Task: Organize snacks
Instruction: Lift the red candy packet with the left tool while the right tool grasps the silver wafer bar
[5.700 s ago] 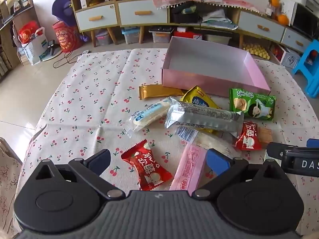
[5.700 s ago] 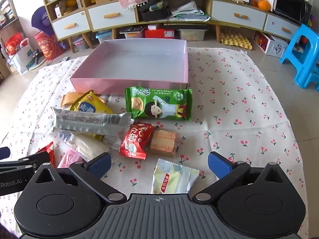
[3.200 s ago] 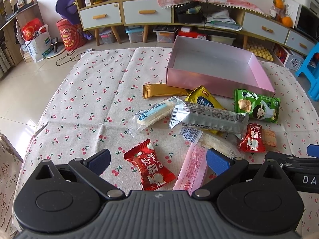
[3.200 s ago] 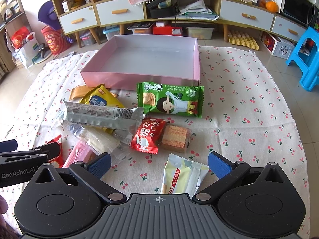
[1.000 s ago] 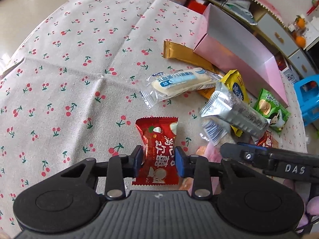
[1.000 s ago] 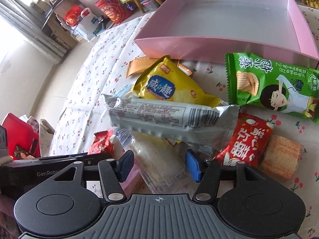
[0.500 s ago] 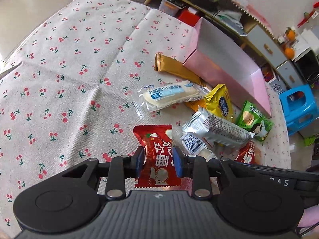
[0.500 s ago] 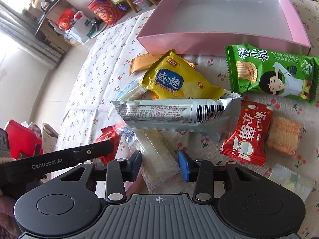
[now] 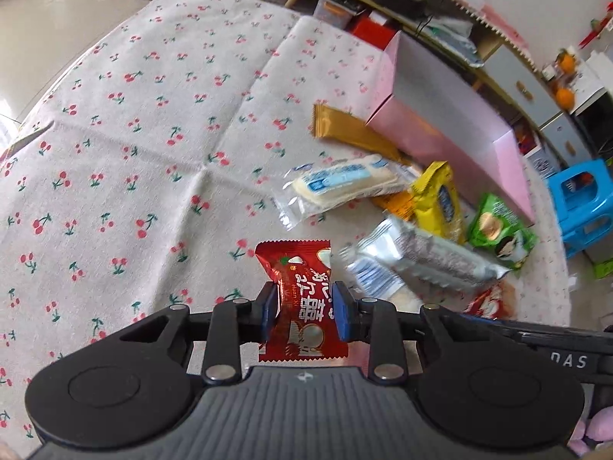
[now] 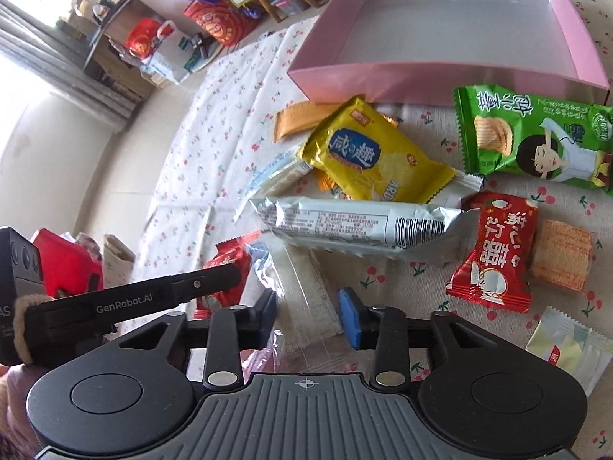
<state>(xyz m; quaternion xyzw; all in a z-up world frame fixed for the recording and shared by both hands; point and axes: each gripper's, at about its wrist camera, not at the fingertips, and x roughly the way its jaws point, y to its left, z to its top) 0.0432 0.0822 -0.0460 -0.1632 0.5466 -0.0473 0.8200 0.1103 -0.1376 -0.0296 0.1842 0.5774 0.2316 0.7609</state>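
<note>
A cherry-print cloth (image 9: 153, 134) holds an open pink box (image 10: 440, 30) with snack packets scattered beside it. Left gripper (image 9: 305, 312) pinches a red candy packet (image 9: 302, 299) — right gripper (image 10: 311, 316) pinches a clear wrapper (image 10: 306, 299).

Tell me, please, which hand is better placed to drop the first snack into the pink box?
Probably the left. Its tool is shut on a red candy packet, apparently raised off the cherry-print cloth. The right tool pinches a clear wrapper still tucked under the silver packet. The shallow pink cardboard box is empty.
</note>
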